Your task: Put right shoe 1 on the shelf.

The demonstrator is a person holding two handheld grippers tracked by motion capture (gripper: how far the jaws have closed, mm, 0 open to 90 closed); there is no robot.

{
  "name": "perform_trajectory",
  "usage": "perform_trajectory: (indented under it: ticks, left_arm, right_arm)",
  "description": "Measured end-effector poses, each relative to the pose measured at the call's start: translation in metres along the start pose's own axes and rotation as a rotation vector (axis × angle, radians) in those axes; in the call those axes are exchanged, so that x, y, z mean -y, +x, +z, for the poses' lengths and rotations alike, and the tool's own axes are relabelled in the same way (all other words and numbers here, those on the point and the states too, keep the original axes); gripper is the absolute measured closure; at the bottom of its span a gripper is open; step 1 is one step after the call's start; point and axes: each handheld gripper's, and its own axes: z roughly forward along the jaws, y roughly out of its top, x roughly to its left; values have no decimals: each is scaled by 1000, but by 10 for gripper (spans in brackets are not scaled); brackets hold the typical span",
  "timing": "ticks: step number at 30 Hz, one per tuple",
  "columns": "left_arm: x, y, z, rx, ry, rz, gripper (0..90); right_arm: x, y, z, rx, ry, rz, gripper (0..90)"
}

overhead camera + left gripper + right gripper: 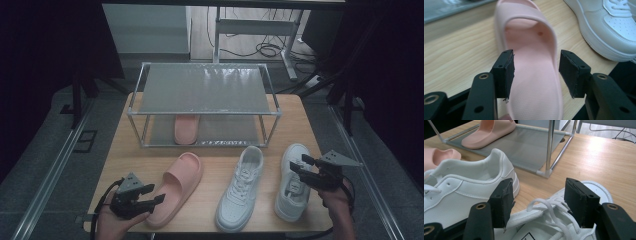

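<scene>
1. dark curtains and a grey floor surround a light wooden table [295, 120], on which a two-tier wire-framed shoe rack [202, 87] stands at the far side; cables trail across the floor behind it.
2. one pink slide [186, 127] is already seen on the rack's lower shelf, toe pointing away.
3. its mate, the second pink slide [177, 185], lies on the table in front of the rack, near the left gripper [150, 197], beside two white sneakers [240, 187] that lie nearer the right gripper [298, 167].
4. in the left gripper view, the left gripper [535, 71] is seen with jaws spread wide, straddling the slide's heel end without pressing on it.
5. the right gripper [539, 200] is likewise held open, poised over the laces of the right-hand sneaker [564, 225], nothing clamped.
6. for a sound grip, one side wall of the slide should probably be taken between the pads, since the soft foam would likely buckle if the whole width were squeezed.
7. the slide should then be lifted level and slid in beside its mate, with the rack's front rail cleared.
</scene>
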Motion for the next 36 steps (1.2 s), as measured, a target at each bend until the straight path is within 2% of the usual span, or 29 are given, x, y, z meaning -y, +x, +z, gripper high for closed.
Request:
perform_trajectory:
  ticks: [10, 23, 33, 36]
  left_arm:
    - [-7, -14, 30, 29, 34, 22, 482]
    - [-15, -22, 63, 34, 73, 52, 599]
    - [-23, -26, 83, 9, 78, 62, 694]
    - [-24, -29, 89, -23, 69, 59, 738]
  right_arm:
    - [-1, 0, -1, 1, -5, 1, 408]
    - [-1, -1, -2, 3, -5, -1, 408]
    - [-1, -1, -3, 5, -6, -1, 408]
    - [-1, -1, -3, 5, -10, 1, 408]
